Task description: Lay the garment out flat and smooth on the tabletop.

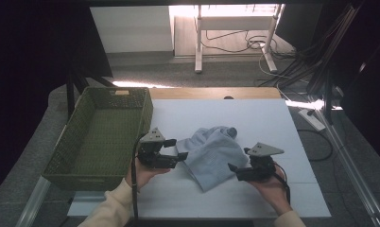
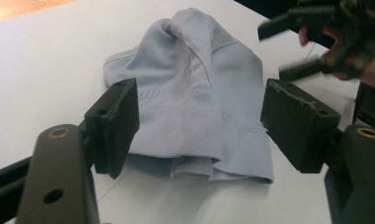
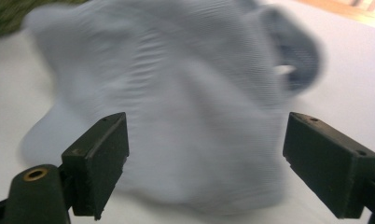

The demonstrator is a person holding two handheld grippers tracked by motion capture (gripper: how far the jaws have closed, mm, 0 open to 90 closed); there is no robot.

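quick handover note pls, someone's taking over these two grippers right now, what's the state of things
Left gripper: jaws open, nothing held, aimed at the left edge of the light blue cloth.
Right gripper: jaws open, nothing held, facing the cloth's right side.
Cloth: crumpled in a heap on the white table top, between the two grippers, not gripped.
Green woven basket: at the table's left, nothing visible inside.
Done: both grippers brought up to the cloth.
Left: probably grip the cloth on both sides and handle it, maybe into the basket.

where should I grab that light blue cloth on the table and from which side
Probably the light blue cloth is best taken by its layered hem nearest the left tool, coming in low from the basket side: that edge is stacked thick and lies straight between the open jaws.
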